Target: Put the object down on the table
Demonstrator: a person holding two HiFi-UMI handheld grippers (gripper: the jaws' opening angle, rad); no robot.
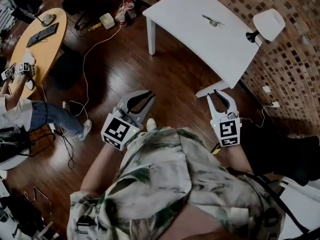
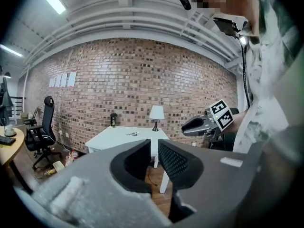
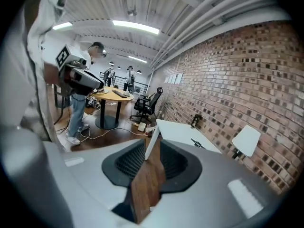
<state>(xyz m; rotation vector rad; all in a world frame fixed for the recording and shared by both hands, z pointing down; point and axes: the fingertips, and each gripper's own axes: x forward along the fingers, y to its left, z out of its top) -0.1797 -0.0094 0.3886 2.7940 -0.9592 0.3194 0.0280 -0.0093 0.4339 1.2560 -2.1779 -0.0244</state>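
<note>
White counter (image 1: 190, 31) at the far right carries the small metal object (image 1: 212, 20), lying flat, while the left gripper (image 1: 149, 93) and right gripper (image 1: 220, 95) hang well short of it, jaws slightly parted and empty, seemingly best kept clear.

Small slim grey metal object (image 1: 213, 20) lying flat on white table (image 1: 185, 31), toward one end

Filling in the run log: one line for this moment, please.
left gripper: open, empty | right gripper: open, empty | metal object: lying on white table | both grippers away from table
</note>
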